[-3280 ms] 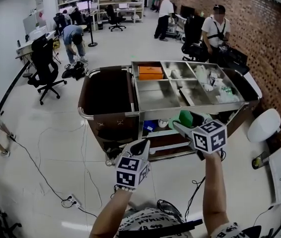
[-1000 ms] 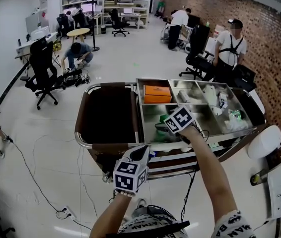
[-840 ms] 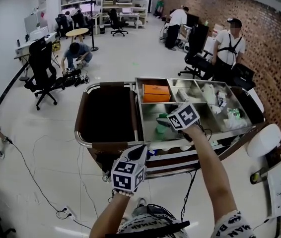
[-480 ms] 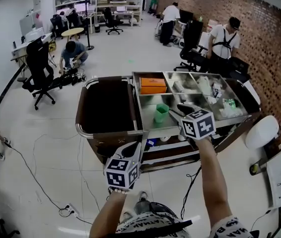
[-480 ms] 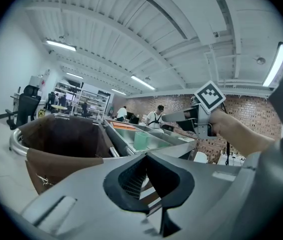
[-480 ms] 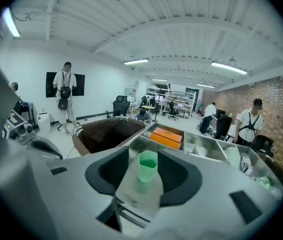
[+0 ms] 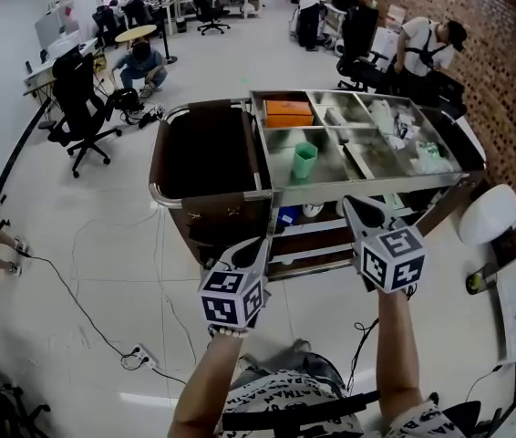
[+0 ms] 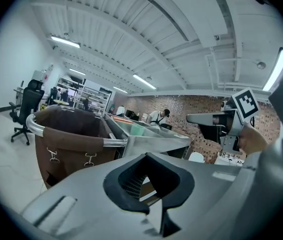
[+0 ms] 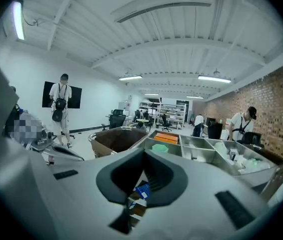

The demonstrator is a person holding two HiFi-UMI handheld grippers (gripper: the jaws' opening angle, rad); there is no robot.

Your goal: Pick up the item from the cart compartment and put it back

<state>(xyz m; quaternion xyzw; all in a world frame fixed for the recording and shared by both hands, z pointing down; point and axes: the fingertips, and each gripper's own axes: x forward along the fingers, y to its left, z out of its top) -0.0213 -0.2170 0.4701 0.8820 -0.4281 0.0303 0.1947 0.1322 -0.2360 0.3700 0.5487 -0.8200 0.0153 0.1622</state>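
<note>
The green plastic cup [image 7: 304,161] is standing in the near-left compartment of the wheeled steel bench [image 7: 367,182]. It is sitting just nearer than the far-left compartment that is holding the flat orange box [image 7: 289,112], and to the right of the brown fabric bag [image 7: 205,162] hanging on the bench's left end.

The left gripper [image 7: 260,247] and the right gripper [image 7: 356,210] are both hovering on the near side of the bench, well apart from the cup. In each gripper view the jaws are pressing together at their tips, with nothing between them.

Judging from this layout, the task is looking as good as finished: the cup is resting inside a compartment and neither gripper is carrying anything. Nothing obvious is remaining except, perhaps, a check that the cup is sitting steadily. Whether this is the compartment it was meant for cannot be told.

The cup is standing upright with its long axis vertical. Its wider end seems to be facing up, which suggests the mouth is pointing toward the ceiling, though the inside is too small to make out. It is not leaning on the compartment walls as far as the head view is showing.
</note>
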